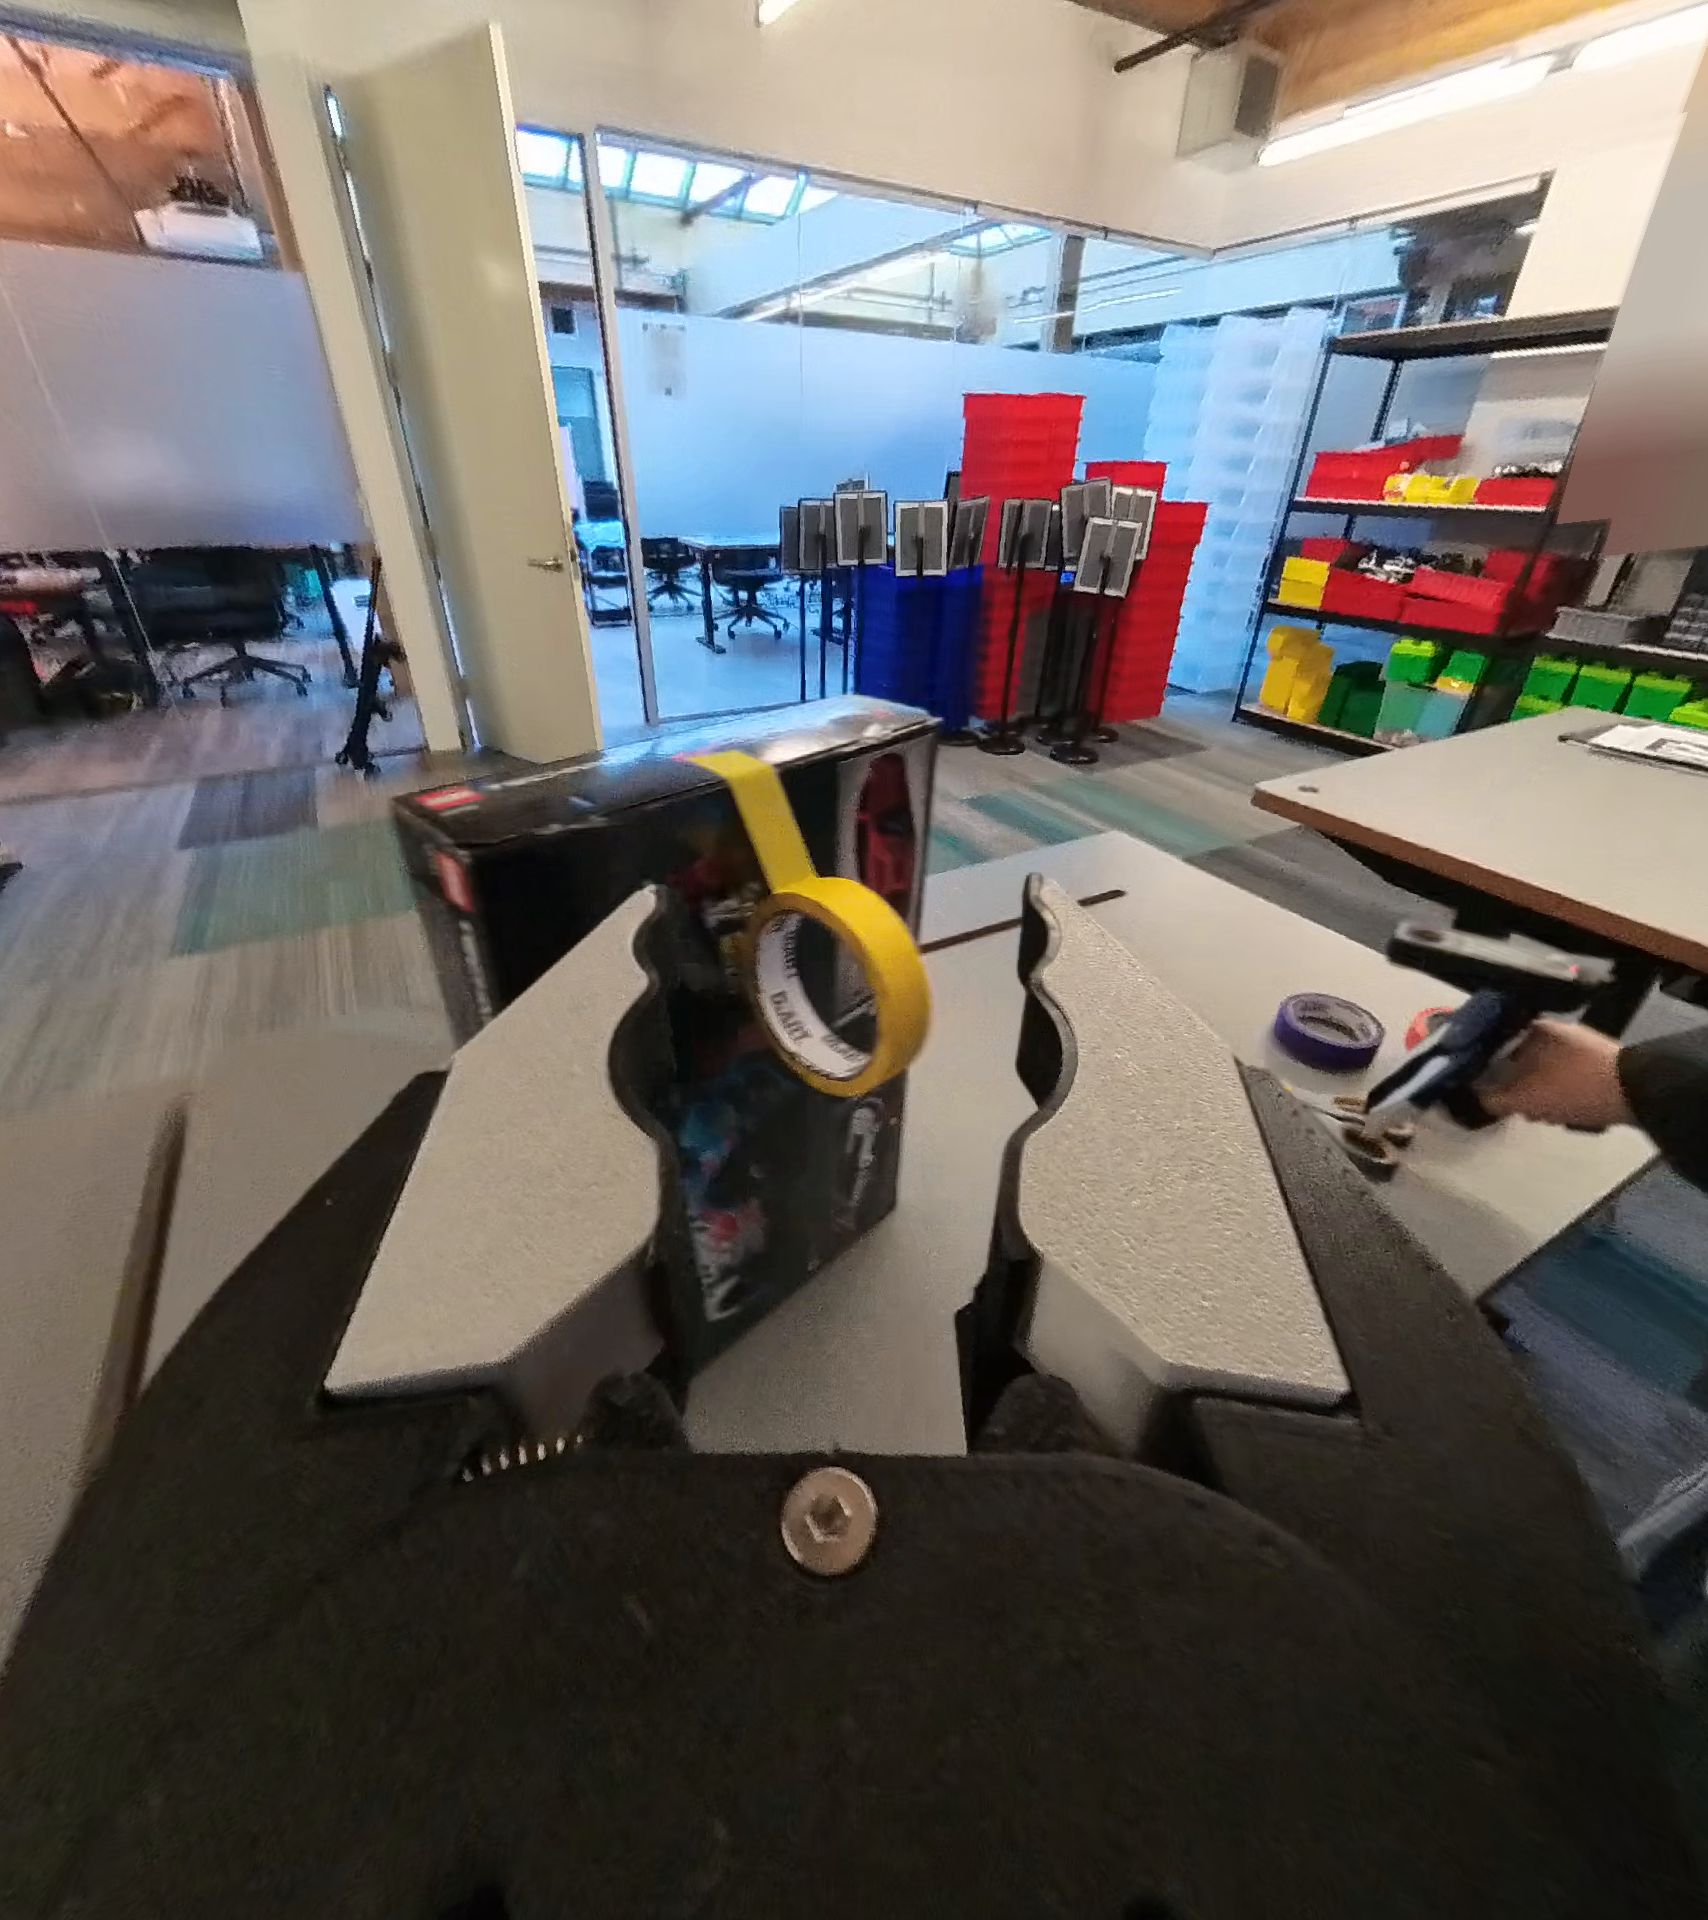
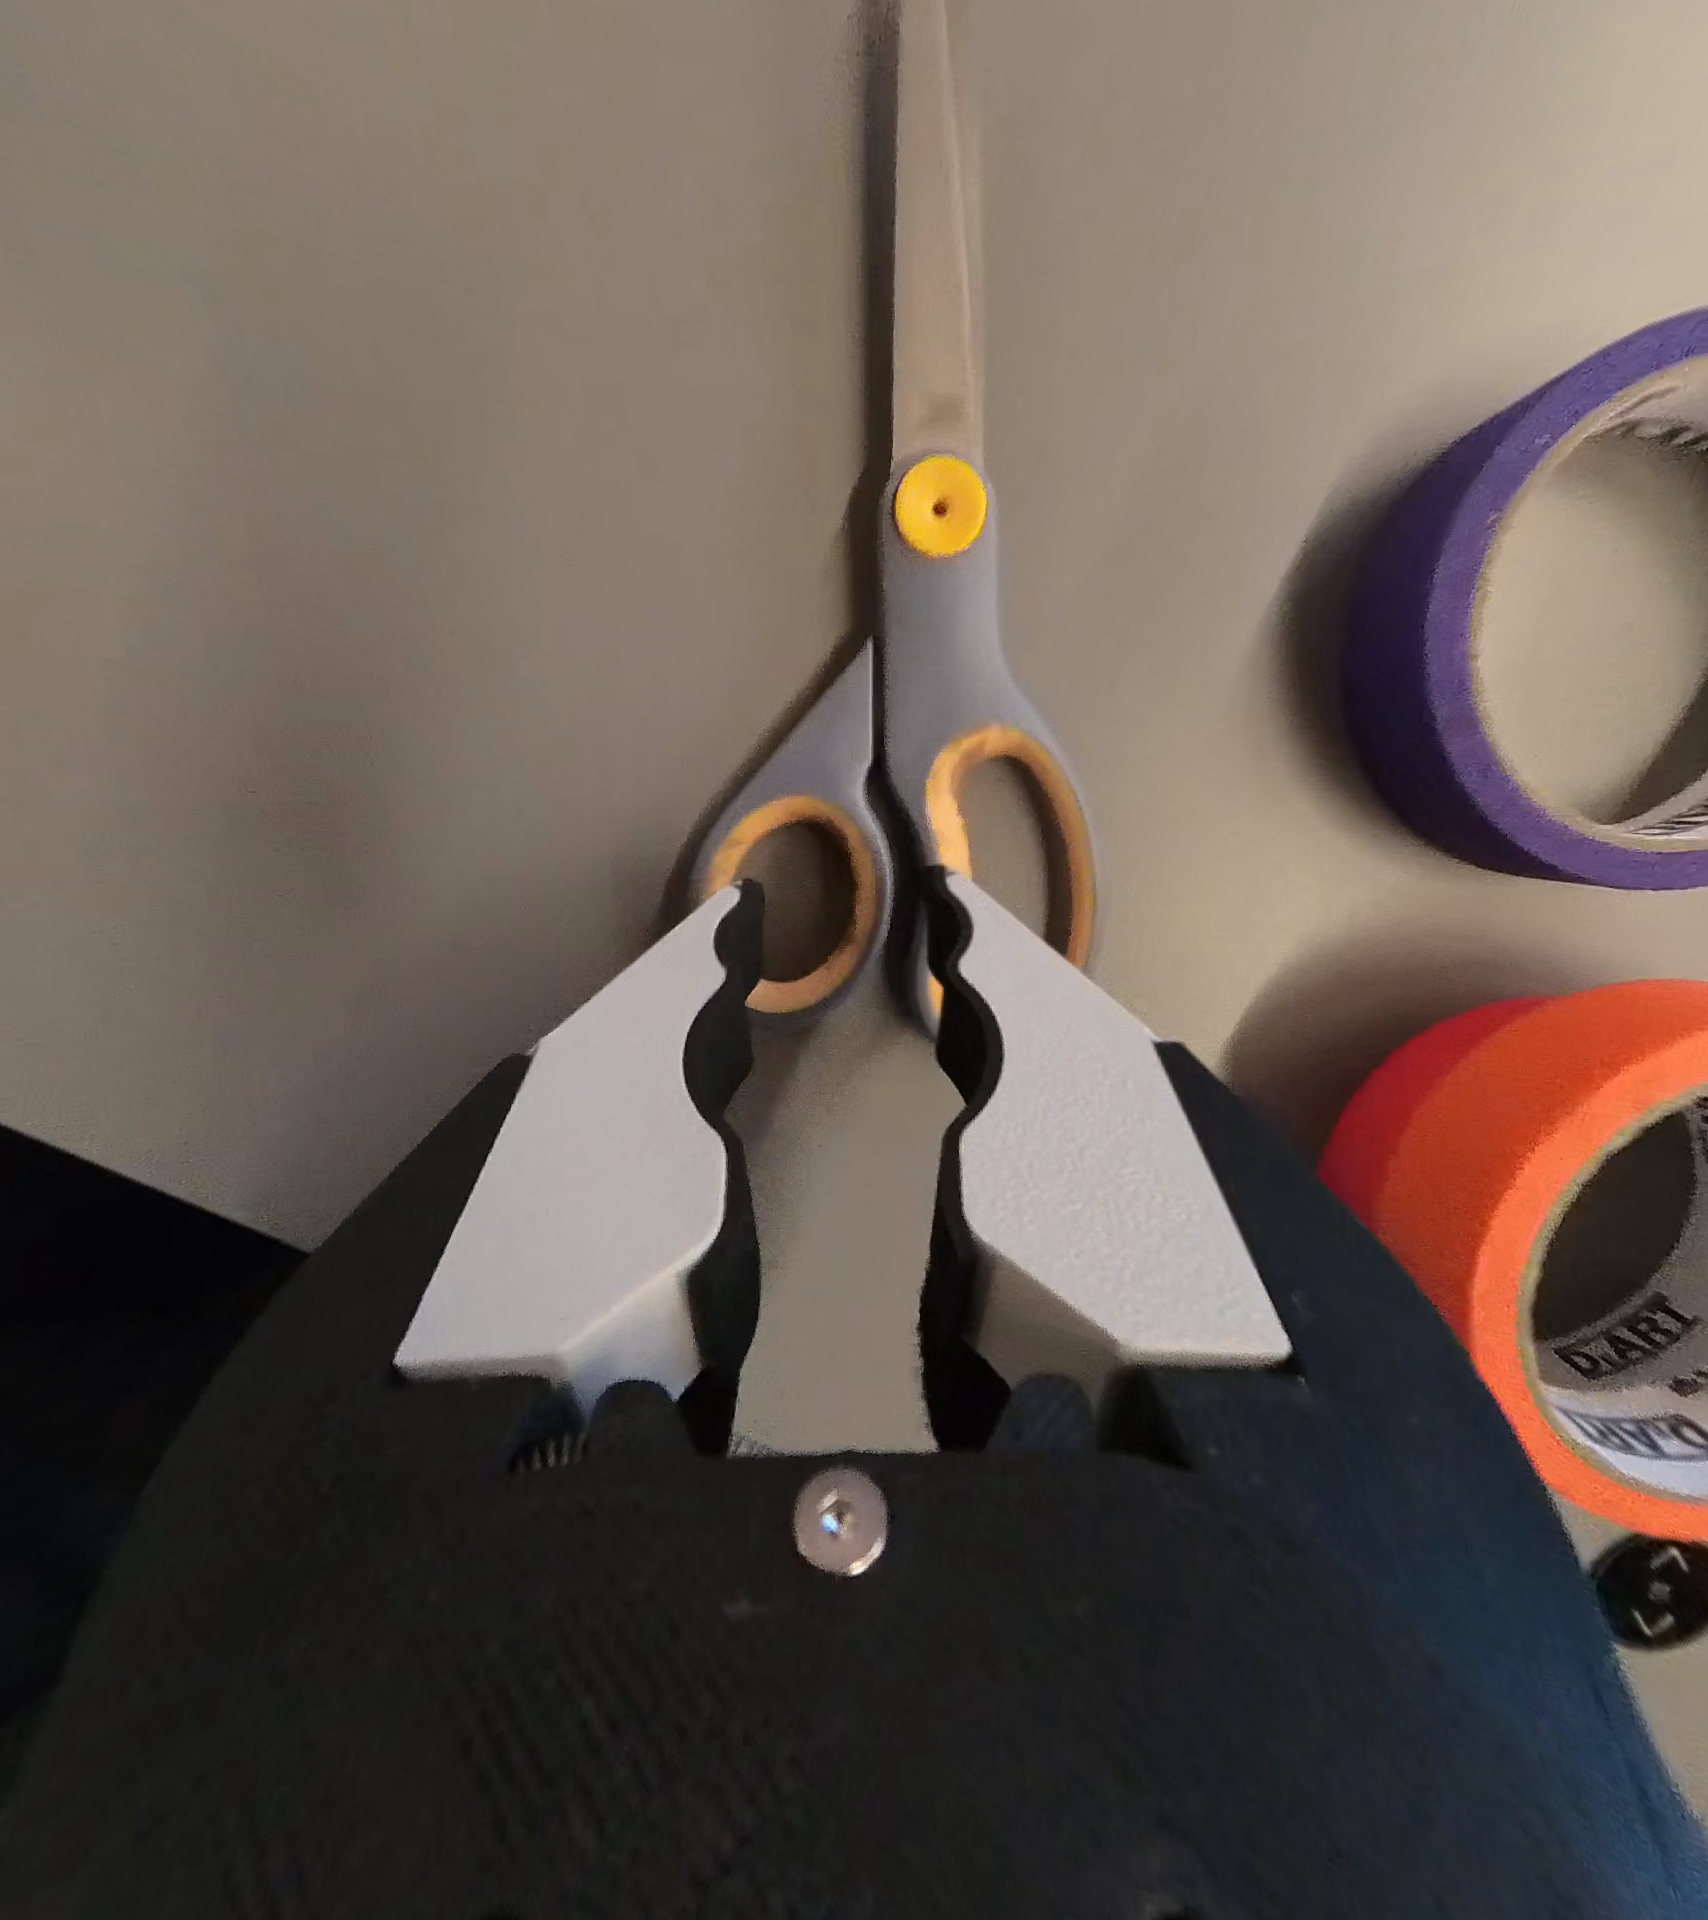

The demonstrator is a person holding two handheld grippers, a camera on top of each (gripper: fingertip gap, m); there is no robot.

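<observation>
My left gripper [image 1: 839, 904] is open. Its left finger [image 1: 538, 1143] is close against a black box [image 1: 621, 862] that stands upright on the grey table [image 1: 933, 1299]. A yellow tape strip runs over the box top, and its roll [image 1: 897, 977] hangs in front of the box between my fingertips. My right gripper [image 2: 845, 888] is open and low over grey and orange scissors [image 2: 933, 623] lying shut on the table [image 2: 310, 520]. Its fingertips straddle the inner side of the left handle loop. The right gripper also shows far right in the left wrist view [image 1: 1421, 1070], held by a hand.
A purple tape roll [image 2: 1432, 665] and an orange tape roll [image 2: 1452, 1247] lie right of the scissors; the purple one also shows in the left wrist view [image 1: 1328, 1029]. A second table [image 1: 1556, 831] stands to the right. Shelves with coloured bins [image 1: 1401, 603] stand behind. The grippers' ends are close to 70 cm from one another.
</observation>
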